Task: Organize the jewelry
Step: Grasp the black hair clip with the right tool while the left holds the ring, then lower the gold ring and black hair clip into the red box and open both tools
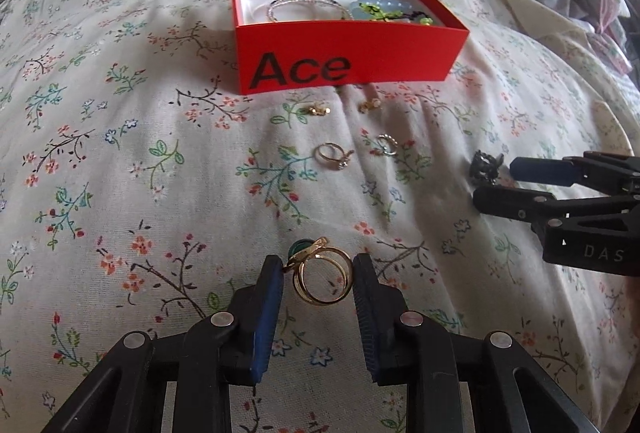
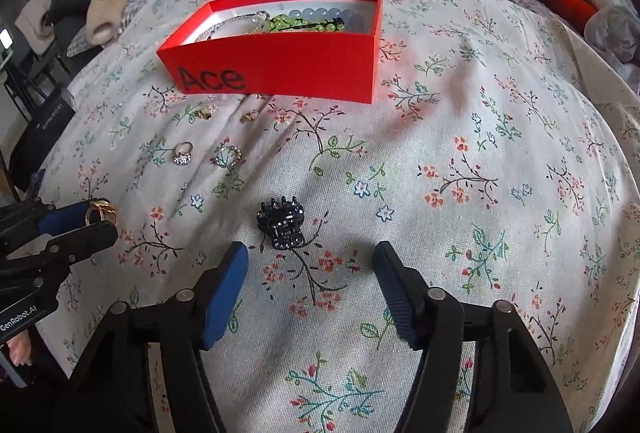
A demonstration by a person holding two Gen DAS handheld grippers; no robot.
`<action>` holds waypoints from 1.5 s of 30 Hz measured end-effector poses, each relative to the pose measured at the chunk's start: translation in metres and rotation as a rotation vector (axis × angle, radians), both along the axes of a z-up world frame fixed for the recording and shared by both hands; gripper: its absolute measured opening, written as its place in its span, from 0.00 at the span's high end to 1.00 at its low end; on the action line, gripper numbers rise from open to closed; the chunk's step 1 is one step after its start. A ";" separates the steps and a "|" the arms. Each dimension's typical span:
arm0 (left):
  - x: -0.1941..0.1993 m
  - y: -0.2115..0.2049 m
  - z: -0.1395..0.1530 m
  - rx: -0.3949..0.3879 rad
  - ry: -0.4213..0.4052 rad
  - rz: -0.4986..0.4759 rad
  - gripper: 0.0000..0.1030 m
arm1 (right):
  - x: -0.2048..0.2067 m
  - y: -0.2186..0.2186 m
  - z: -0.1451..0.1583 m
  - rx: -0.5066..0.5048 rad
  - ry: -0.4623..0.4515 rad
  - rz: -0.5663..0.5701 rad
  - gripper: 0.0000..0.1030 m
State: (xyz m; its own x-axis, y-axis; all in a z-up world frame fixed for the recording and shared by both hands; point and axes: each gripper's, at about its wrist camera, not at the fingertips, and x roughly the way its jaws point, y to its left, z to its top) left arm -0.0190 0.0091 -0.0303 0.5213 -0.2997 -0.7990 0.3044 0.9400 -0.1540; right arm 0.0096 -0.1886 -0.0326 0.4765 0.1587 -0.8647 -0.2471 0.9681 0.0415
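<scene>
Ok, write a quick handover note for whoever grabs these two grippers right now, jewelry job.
Left gripper: shut on the gold ring, lifted above the bedspread.
Right gripper: open, empty, just short of the black hair claw.
Done: bracelets and beads already lie in the red box.
Left: drop the held ring in, then the claw, two small rings and two gold earrings in front of the box.

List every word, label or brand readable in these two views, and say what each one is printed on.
"Ace": black letters on the near side wall of the red box.
"DAS": pale letters on the body of the right gripper, running out of the left wrist view.
"GenRobot.AI": white letters on the body of the left gripper, in the right wrist view.
Pale lettering on the dark bag beside the bed: too small to read.
</scene>
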 end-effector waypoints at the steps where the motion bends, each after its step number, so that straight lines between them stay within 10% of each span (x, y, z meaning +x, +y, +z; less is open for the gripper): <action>1: 0.002 0.001 0.000 -0.001 0.004 0.004 0.71 | 0.001 0.001 0.000 0.004 -0.001 0.001 0.50; 7: 0.013 0.003 0.001 -0.022 0.020 0.029 0.71 | 0.008 0.007 0.003 0.010 0.003 0.001 0.76; 31: 0.081 -0.005 0.067 -0.213 -0.068 0.021 0.71 | 0.047 0.010 0.059 0.148 -0.059 -0.111 0.76; 45: 0.129 -0.022 0.049 -0.169 -0.098 0.056 0.71 | 0.083 -0.010 0.067 0.152 -0.137 -0.107 0.76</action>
